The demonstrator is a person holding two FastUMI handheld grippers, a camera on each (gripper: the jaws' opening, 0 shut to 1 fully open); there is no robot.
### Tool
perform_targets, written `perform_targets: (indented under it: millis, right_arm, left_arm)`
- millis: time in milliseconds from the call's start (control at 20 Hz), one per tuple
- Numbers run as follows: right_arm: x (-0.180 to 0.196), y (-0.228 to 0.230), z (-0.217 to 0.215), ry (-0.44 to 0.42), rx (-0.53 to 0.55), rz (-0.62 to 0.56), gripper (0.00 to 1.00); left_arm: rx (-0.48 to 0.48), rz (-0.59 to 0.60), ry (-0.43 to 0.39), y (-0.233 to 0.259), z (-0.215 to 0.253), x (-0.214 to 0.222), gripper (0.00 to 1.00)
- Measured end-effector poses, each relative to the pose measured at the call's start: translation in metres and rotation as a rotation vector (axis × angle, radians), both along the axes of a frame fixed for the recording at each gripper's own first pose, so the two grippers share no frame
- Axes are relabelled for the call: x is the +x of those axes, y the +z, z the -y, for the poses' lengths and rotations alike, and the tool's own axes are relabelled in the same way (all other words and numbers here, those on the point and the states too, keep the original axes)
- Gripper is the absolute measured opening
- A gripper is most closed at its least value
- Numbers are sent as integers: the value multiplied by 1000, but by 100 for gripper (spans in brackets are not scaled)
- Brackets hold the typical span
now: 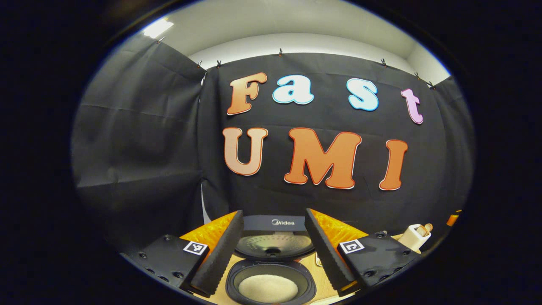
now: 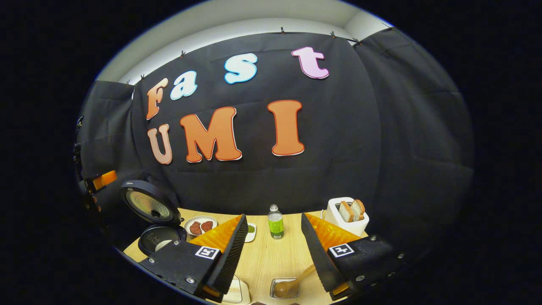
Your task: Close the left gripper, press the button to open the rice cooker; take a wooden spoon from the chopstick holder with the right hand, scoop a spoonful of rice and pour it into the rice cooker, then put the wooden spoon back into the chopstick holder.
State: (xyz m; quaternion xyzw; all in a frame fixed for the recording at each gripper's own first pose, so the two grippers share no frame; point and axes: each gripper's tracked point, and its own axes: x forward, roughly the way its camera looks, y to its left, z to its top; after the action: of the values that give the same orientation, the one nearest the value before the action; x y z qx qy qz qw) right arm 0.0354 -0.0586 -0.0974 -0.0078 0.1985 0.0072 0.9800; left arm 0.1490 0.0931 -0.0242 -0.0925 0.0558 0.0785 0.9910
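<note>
Rice cooker: it sits on the wooden surface with its lid flipped up and back. In the left gripper view the lid stands behind the pot. White rice lies in the pot.

Wooden spoon: it lies slanted. Its round bowl rests in a small shiny metal tray near the bottom of the right gripper view. Its handle points up and to the right, toward the right finger of the right tongs. I cannot tell if the handle touches that finger.

Left tongs: wide apart and holding nothing. They hang above the open rice cooker, and the pot shows in the gap between the two fingers.

Right tongs: wide apart too, with nothing pressed between them. They point across the surface toward the back wall.

Right tongs pose: they sit low over the surface, with the tray and spoon just under the gap.

Other things: a small bottle with a green label stands straight ahead of the right tongs. A white toaster with bread in it is on the right. A plate with red food is beside the rice cooker.
</note>
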Motion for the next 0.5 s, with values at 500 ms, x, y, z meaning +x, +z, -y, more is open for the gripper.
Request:
perform_targets:
  millis: [500]
  right_arm:
    - [-1,2,-17,41,-33,6,80]
  left_arm:
    - [21,-137,92,-45,-7,66,98]
